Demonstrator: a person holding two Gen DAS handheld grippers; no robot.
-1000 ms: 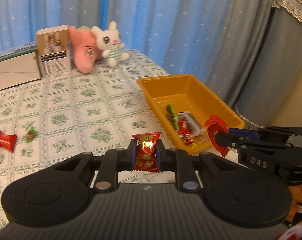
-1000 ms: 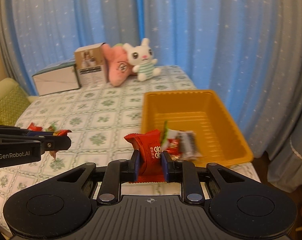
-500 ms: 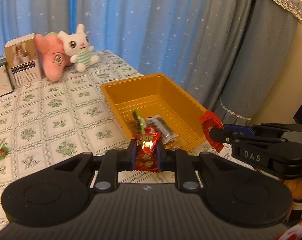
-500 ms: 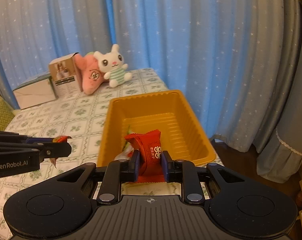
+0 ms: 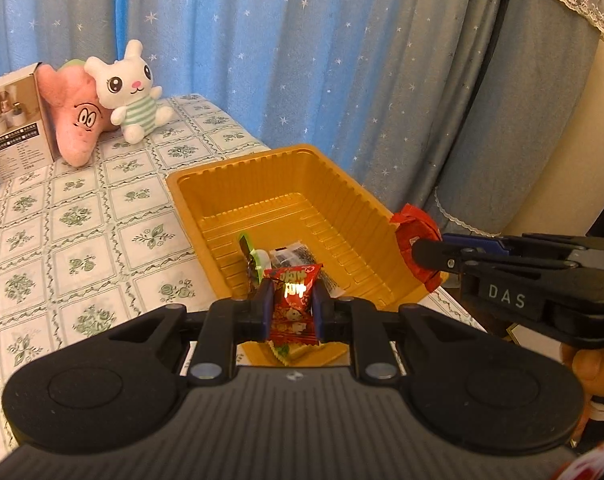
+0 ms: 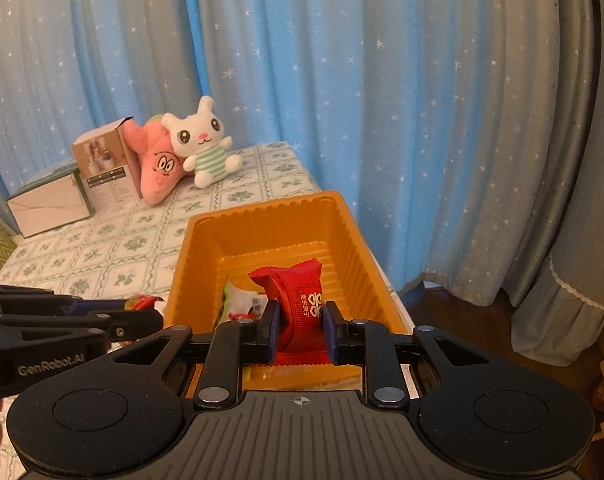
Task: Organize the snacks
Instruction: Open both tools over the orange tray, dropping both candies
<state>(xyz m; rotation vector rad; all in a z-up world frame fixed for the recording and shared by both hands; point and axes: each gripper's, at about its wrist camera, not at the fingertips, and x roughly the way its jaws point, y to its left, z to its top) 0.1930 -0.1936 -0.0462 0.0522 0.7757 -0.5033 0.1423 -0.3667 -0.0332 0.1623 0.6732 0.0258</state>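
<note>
Both grippers had swung in over the ribbed orange plastic tray (image 5: 342,196) since a second earlier, when the left one was out over the green-patterned tablecloth (image 5: 73,216) and the tray lay off to its right. In the left wrist view the left gripper (image 5: 291,308) sat low at centre frame, clamped on a small red foil snack packet with cartoon print (image 5: 291,300), just above the tray's near end. In the right wrist view the right gripper (image 6: 300,326) was clamped on a plain red snack packet with white characters (image 6: 297,296), also above the tray's near half.

A few wrapped snacks (image 5: 285,256), green, clear and red, already lay on the tray floor at the near end, so part of the sorting looked done. The two held packets were not yet released; dropping them seemed the step in hand. No loose snacks showed on the cloth in these views, though much of it lay outside the frame.
</note>
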